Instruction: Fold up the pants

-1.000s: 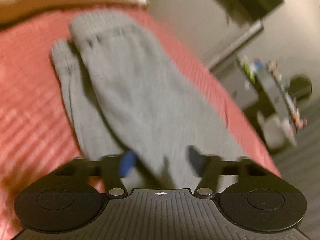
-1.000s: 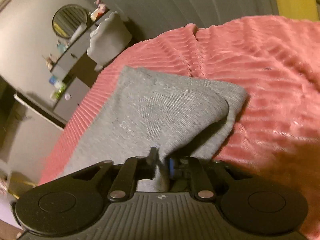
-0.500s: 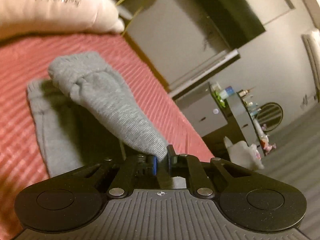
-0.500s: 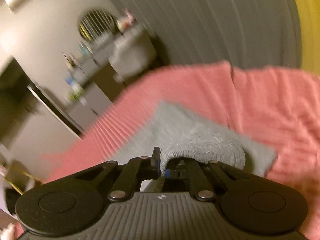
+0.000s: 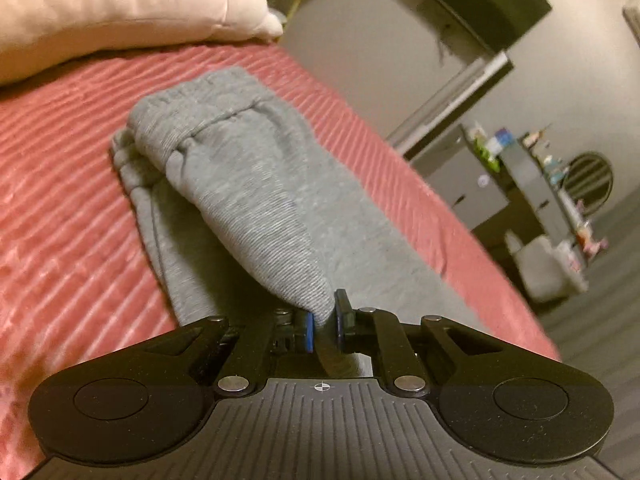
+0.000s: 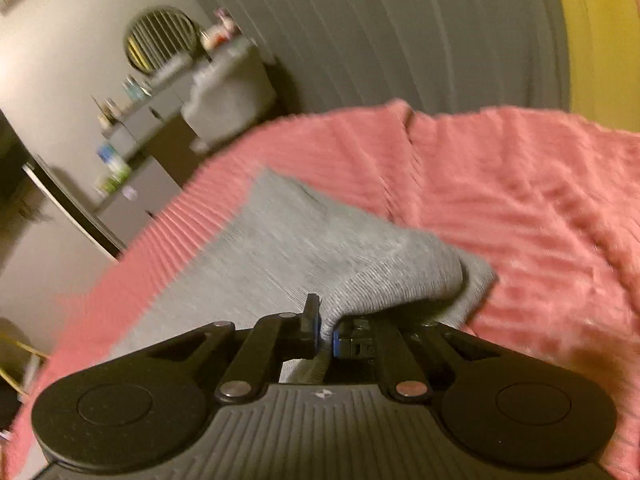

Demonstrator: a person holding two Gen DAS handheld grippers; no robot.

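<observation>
Gray pants [image 5: 256,184] lie on a ribbed pink bedspread [image 5: 60,184] near a dresser [image 5: 516,184]

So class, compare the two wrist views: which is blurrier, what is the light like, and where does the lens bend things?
Left wrist: warm dim light, grey pants fairly sharp, dresser soft and tilted by the fisheye. Right wrist: motion blur smears the pink bedspread and the pants' edge; only the right gripper stays crisp.

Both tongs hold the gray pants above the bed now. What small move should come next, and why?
Probably carry both corners forward together and lay them down. The left tongs and right tongs each pinch a raised fold of the pants, while the lower layer lies flat on the red blanket, so the fold is only half done.
</observation>
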